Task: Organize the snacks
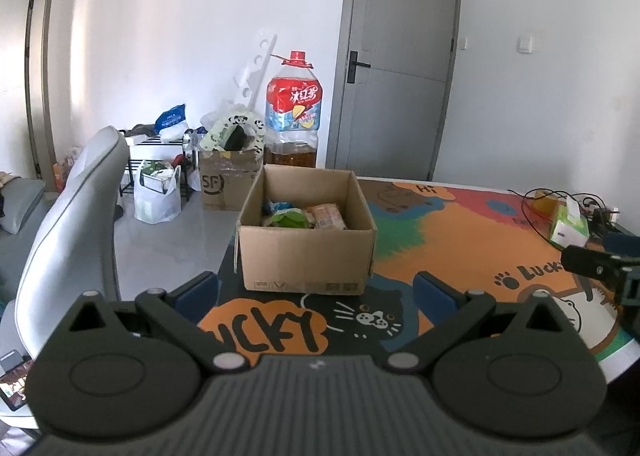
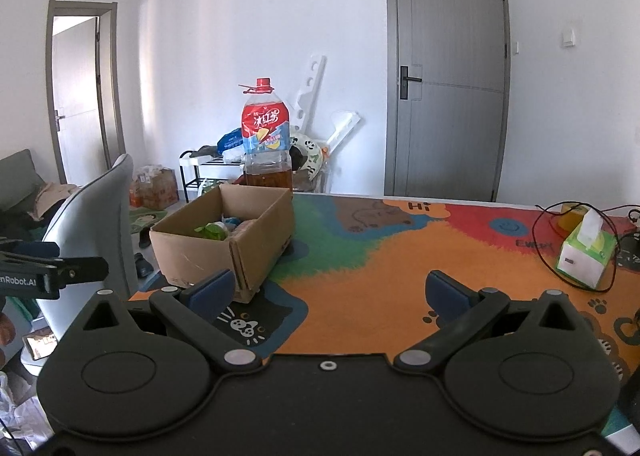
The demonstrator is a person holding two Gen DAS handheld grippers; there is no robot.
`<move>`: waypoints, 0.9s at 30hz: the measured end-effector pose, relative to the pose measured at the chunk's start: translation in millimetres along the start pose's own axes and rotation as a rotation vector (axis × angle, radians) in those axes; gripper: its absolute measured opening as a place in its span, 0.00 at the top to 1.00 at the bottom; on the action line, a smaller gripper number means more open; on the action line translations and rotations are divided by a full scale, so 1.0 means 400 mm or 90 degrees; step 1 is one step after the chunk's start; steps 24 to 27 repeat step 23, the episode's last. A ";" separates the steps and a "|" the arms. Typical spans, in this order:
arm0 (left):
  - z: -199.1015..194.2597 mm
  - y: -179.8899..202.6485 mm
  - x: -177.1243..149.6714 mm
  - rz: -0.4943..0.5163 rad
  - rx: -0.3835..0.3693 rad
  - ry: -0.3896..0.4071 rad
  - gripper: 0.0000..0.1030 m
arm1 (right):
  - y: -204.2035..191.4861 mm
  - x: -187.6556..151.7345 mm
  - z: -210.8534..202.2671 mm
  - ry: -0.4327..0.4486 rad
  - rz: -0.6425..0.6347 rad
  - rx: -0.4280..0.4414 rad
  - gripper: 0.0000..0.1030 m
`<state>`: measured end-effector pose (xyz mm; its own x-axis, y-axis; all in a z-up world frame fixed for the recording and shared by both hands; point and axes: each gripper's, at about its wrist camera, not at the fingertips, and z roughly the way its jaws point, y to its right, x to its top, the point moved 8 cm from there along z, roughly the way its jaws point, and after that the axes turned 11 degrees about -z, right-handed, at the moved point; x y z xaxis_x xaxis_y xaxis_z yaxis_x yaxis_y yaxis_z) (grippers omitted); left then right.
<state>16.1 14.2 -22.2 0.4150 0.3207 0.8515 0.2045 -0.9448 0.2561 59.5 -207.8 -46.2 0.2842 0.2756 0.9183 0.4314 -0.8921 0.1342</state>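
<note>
Both grippers are held wide apart at the fingers and nothing is gripped by either: the left gripper (image 1: 316, 292) is aimed straight at the cardboard box (image 1: 306, 256), while the right gripper (image 2: 332, 292) is pointed at a bare stretch of the colourful table mat (image 2: 400, 256), with the box off to its left. Several snacks are seen already lying inside the open box, among them a green packet (image 1: 290, 218) and a pinkish wrapped packet (image 1: 326, 216); no loose snack can be made out on the mat in either view. A tissue box (image 2: 586, 252) and some black cable (image 2: 540, 236) are seen at the far right, well apart from the box. The sorting is judged to be either at its close or between items. For the next move, either a further snack would have to be located outside these views, or the packets in the box would be reached from above, past its upright walls.
</note>
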 end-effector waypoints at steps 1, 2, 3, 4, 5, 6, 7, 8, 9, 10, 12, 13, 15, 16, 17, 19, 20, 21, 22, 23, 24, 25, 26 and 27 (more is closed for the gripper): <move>0.000 0.000 -0.001 0.000 0.000 -0.001 0.00 | 0.000 -0.001 0.001 -0.001 0.000 0.000 0.00; 0.000 0.001 -0.001 0.000 0.000 -0.002 0.00 | 0.001 -0.002 0.000 -0.001 0.000 -0.001 0.00; -0.001 0.001 -0.002 0.001 0.001 -0.002 0.00 | 0.001 -0.003 0.001 -0.001 0.000 -0.001 0.00; -0.001 0.003 -0.002 0.002 0.001 -0.003 0.00 | 0.001 -0.003 0.000 -0.001 0.000 0.000 0.00; -0.001 0.004 -0.002 0.002 0.001 -0.003 0.00 | 0.002 -0.003 0.001 -0.002 0.001 0.000 0.00; -0.001 0.005 -0.002 0.003 0.001 -0.003 0.00 | 0.002 -0.003 0.001 -0.002 0.002 -0.001 0.00; -0.001 0.005 -0.002 0.003 0.001 -0.004 0.00 | 0.001 -0.003 0.000 -0.002 0.003 -0.001 0.00; -0.001 0.004 -0.002 0.002 0.001 -0.004 0.00 | 0.001 -0.003 0.000 -0.003 0.003 -0.001 0.00; -0.001 0.004 -0.002 0.002 0.002 -0.004 0.00 | 0.001 -0.004 -0.001 -0.003 0.003 -0.001 0.00; -0.001 0.004 -0.002 0.002 0.002 -0.004 0.00 | 0.001 -0.004 0.000 -0.003 0.004 -0.002 0.00; 0.003 0.003 -0.003 0.001 0.003 -0.006 0.00 | 0.003 -0.005 0.001 -0.006 0.008 -0.002 0.00; 0.003 0.004 -0.004 0.001 0.004 -0.007 0.00 | 0.005 -0.006 0.002 -0.007 0.010 -0.002 0.00; 0.006 0.002 -0.007 0.001 0.005 -0.009 0.00 | 0.006 -0.007 0.000 -0.007 0.012 -0.002 0.00; 0.006 0.001 -0.008 0.001 0.006 -0.010 0.00 | 0.007 -0.008 -0.001 -0.007 0.011 -0.003 0.00; 0.008 0.000 -0.008 0.000 0.006 -0.010 0.00 | 0.008 -0.008 -0.001 -0.007 0.010 -0.003 0.00; 0.006 -0.002 -0.006 -0.002 0.007 -0.009 0.00 | 0.010 -0.009 -0.001 -0.008 0.011 -0.004 0.00; 0.008 -0.002 -0.004 -0.003 0.008 -0.008 0.00 | 0.012 -0.009 0.000 -0.008 0.012 -0.004 0.00; 0.008 -0.003 -0.003 -0.004 0.009 -0.008 0.00 | 0.012 -0.009 0.000 -0.008 0.013 -0.004 0.00; 0.007 -0.004 -0.002 -0.005 0.009 -0.008 0.00 | 0.012 -0.009 0.001 -0.008 0.014 -0.004 0.00; 0.009 -0.004 -0.002 -0.005 0.008 -0.008 0.00 | 0.012 -0.009 0.002 -0.008 0.014 -0.004 0.00; 0.009 -0.004 -0.002 -0.005 0.008 -0.008 0.00 | 0.012 -0.009 0.002 -0.008 0.014 -0.004 0.00; 0.009 -0.004 -0.002 -0.005 0.008 -0.008 0.00 | 0.012 -0.009 0.002 -0.008 0.014 -0.004 0.00; 0.009 -0.004 -0.002 -0.005 0.008 -0.008 0.00 | 0.012 -0.009 0.002 -0.008 0.014 -0.004 0.00; 0.009 -0.004 -0.002 -0.005 0.008 -0.008 0.00 | 0.012 -0.009 0.002 -0.008 0.014 -0.004 0.00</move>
